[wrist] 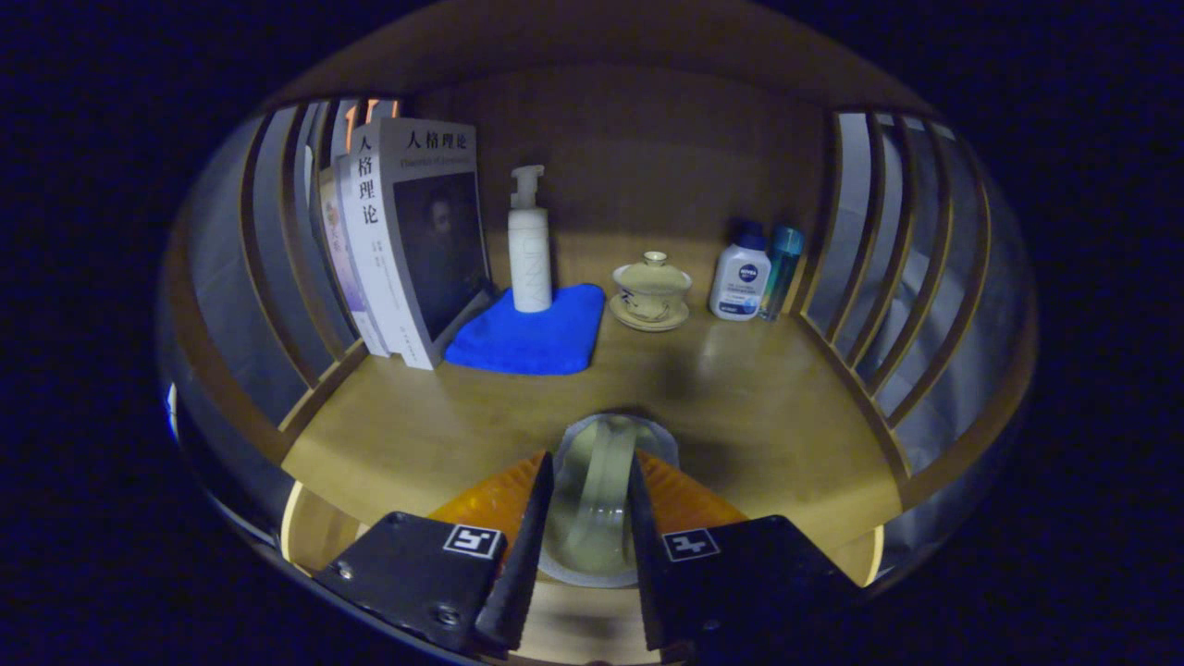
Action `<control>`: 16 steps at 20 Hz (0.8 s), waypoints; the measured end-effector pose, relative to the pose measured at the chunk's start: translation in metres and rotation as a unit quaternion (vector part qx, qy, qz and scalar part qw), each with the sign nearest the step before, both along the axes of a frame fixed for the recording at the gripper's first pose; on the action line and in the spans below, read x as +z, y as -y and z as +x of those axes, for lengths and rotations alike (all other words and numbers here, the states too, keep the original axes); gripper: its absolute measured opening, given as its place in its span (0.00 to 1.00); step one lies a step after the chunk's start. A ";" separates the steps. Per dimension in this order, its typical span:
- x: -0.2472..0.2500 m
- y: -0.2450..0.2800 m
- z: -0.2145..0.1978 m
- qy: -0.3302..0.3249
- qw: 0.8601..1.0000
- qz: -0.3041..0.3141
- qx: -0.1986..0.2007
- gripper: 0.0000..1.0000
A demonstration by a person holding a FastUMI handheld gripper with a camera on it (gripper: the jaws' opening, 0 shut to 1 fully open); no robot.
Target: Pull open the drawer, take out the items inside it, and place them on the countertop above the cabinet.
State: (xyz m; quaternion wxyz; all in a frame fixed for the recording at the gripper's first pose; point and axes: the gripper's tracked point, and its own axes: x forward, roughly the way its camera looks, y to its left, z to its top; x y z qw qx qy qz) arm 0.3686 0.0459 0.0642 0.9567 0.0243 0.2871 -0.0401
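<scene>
Glass cup (597, 499) sat clamped between both fingers of my hand-held gripper (592, 518), low over the front of the bench (758, 398) (whether it touched down, I couldn't tell). Letting go early might have tipped it off that near edge. Beyond stood the blue cloth (532, 338), pump bottle (529, 245) and lidded teacup (651, 289).

Countertop (444, 435): wood, smooth, faint sheen. Side slats (869, 240): wood. Cloth (532, 338): soft, matt fabric. Books (407, 231): paper, semi-gloss covers. Pump bottle (529, 245): matt plastic. Lidded cup (652, 282): glazed ceramic. Gripper (590, 481) fingers clamp a clear, glossy glass (601, 490).
</scene>
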 end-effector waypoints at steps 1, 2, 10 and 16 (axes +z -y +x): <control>0.002 0.000 -0.001 0.005 1.000 -0.002 0.001 0.51; 0.004 0.001 -0.002 0.010 1.000 -0.007 0.001 0.51; 0.020 0.010 -0.041 0.045 0.998 -0.032 0.007 0.54; 0.027 -0.012 -0.128 0.133 0.990 -0.030 0.044 0.74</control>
